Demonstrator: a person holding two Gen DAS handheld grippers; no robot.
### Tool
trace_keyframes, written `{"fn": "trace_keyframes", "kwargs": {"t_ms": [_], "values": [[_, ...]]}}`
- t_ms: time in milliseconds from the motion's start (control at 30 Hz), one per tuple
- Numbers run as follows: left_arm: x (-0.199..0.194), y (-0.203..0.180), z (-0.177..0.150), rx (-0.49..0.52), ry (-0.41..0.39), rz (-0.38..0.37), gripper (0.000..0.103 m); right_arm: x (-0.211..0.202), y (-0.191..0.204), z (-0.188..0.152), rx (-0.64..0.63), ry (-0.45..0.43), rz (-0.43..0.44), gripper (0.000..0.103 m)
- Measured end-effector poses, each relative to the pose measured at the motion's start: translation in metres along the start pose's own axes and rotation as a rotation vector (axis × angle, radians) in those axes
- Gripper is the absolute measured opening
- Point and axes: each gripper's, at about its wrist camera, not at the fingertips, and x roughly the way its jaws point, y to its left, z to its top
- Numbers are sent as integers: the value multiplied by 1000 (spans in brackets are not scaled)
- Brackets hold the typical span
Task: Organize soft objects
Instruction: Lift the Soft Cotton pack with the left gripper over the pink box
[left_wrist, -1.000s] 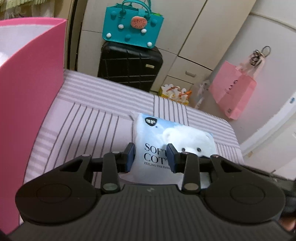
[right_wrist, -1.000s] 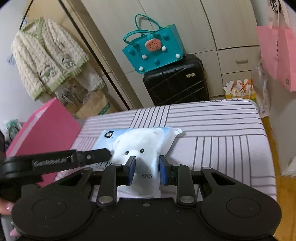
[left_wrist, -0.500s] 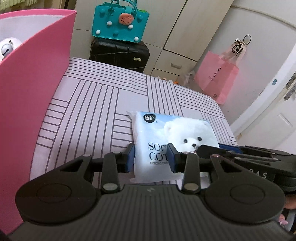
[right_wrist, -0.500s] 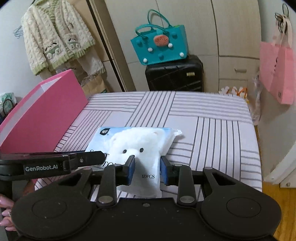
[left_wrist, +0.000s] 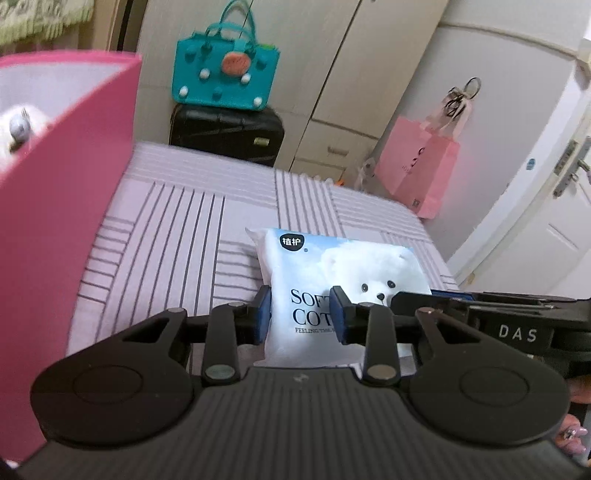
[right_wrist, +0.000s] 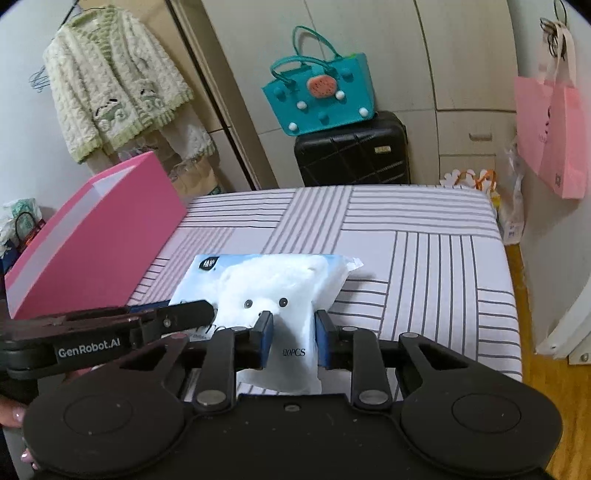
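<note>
A soft white-and-blue pack of cotton tissues (left_wrist: 343, 280) with a white bear print is held over the striped bed (left_wrist: 177, 229). My left gripper (left_wrist: 300, 317) is shut on its near left part. My right gripper (right_wrist: 293, 338) is shut on its near right part; the pack (right_wrist: 273, 291) shows there too. Each gripper shows in the other's view, the right one (left_wrist: 480, 314) and the left one (right_wrist: 147, 325). A pink box (left_wrist: 48, 240) stands at the left, with a white plush toy (left_wrist: 18, 129) inside.
A teal handbag (right_wrist: 321, 99) sits on a black suitcase (right_wrist: 354, 151) beyond the bed's far end. A pink paper bag (right_wrist: 554, 122) hangs on the right wall. A knitted cardigan (right_wrist: 114, 92) hangs at the left. The pink box (right_wrist: 92, 236) lies along the bed's left side.
Both grippers have stayed shut on the pack. The pack has risen and tilted up a little. The pink box now looms closer on the left in the left wrist view.
</note>
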Motion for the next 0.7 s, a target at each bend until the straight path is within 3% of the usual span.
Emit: {"fn": "trace_keyframes", "kwargs": {"t_ms": [233,333,500,700], "values": [[-47,-4,0,57,-44,-50,34,-32,22,-5,-7,-25,8,37],[-68,0,0,69,-48,-68,34,-45,33,-7,0,-34,53,45],[-109,12,2,87,-77,-109,34,-66,57,-8,-31,-61,94,45],[-160,23,16,178,-127,-111,34,-77,94,3,-110,-72,133,46]]}}
